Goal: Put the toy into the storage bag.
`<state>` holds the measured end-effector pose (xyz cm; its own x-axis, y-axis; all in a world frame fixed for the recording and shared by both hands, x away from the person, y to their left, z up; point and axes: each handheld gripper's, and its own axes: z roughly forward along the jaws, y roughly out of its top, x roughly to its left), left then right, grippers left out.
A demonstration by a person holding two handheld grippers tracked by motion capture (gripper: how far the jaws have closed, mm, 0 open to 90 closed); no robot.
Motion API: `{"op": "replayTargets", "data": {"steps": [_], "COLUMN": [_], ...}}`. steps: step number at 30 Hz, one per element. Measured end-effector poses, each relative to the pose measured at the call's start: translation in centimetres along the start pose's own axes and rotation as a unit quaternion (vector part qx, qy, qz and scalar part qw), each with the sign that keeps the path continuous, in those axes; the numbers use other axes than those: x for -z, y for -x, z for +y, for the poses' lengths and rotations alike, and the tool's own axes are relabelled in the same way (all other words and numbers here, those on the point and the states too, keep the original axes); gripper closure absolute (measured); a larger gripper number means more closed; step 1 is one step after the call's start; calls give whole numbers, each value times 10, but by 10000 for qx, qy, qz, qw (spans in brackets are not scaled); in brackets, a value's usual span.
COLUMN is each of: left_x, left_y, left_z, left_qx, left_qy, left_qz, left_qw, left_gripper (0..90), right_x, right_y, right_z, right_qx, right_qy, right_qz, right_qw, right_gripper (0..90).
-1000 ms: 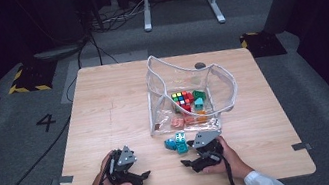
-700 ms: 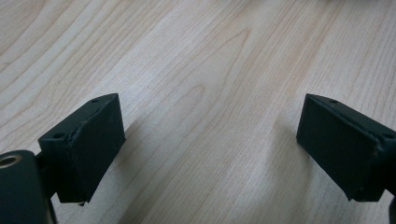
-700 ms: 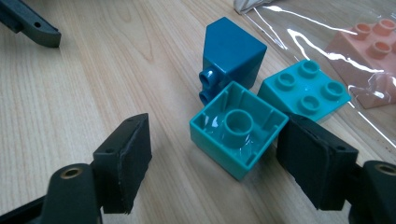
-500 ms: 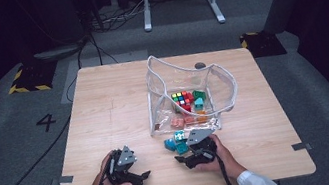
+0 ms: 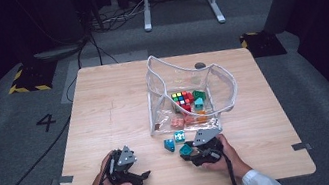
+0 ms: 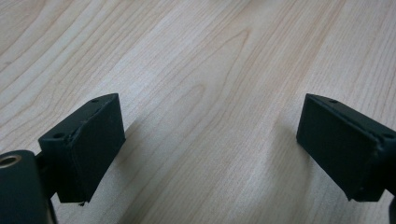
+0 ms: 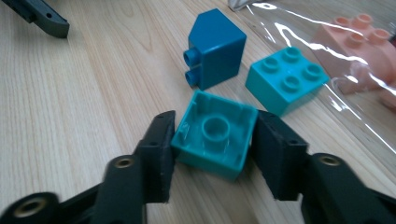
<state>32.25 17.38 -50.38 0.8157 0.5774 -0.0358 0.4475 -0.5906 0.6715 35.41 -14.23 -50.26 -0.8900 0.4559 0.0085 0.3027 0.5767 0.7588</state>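
Note:
My right gripper (image 7: 213, 136) is shut on a teal toy brick (image 7: 219, 149), pads pressing its two sides and its hollow underside facing the camera; the jaws have just been closing on it. In the high view this right gripper (image 5: 188, 150) lies near the table's front edge with the teal brick (image 5: 184, 148) at its tip. A darker blue brick (image 7: 215, 47) lies on its side just beyond, beside a second teal brick (image 7: 286, 79) with studs up. My left gripper (image 6: 210, 149) stands open over bare wood, at the front left (image 5: 135, 177).
A clear plastic bag (image 5: 224, 80) stands open mid-table, holding a colour cube (image 5: 181, 100), a green brick (image 5: 198, 94) and pink bricks (image 7: 357, 39). The wooden table (image 5: 103, 102) has bare room on its left half.
The right gripper has edged left toward the loose bricks and its jaws have closed onto the teal brick. The left gripper has stayed put.

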Motion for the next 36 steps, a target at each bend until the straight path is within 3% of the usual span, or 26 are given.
{"op": "replayTargets", "data": {"steps": [4, 7, 8, 16, 23, 27, 36], "left_x": [0, 0, 0, 0, 0, 0, 0], "left_y": [0, 0, 0, 0, 0, 0, 0], "left_z": [0, 0, 0, 0, 0, 0, 0], "left_qx": [0, 2, 0, 13, 14, 11, 10], "left_qy": [-7, -6, -7, -6, -6, -7, -7], "left_qz": [10, 10, 12, 18, 18, 18, 18], "left_qw": [10000, 10000, 10000, 10000, 10000, 10000, 10000], "left_gripper": [79, 79, 79, 79, 79, 79, 79], "right_x": [10, 16, 16, 30, 49, 65, 102], "right_y": [1, 2, 4, 7, 17, 24, 43], "right_z": [-8, -12, -13, -17, -21, -25, -36], "right_qx": [-105, 25, 213, 452, 271, 197, -4], "right_qy": [13, -64, 28, -63, -23, 95, 258], "right_qz": [92, 54, 67, -60, -242, -258, -543], "right_qw": [9999, 10000, 9997, 9989, 9993, 9994, 9982], "right_gripper": [593, 593, 593, 593, 593, 594, 593]}}
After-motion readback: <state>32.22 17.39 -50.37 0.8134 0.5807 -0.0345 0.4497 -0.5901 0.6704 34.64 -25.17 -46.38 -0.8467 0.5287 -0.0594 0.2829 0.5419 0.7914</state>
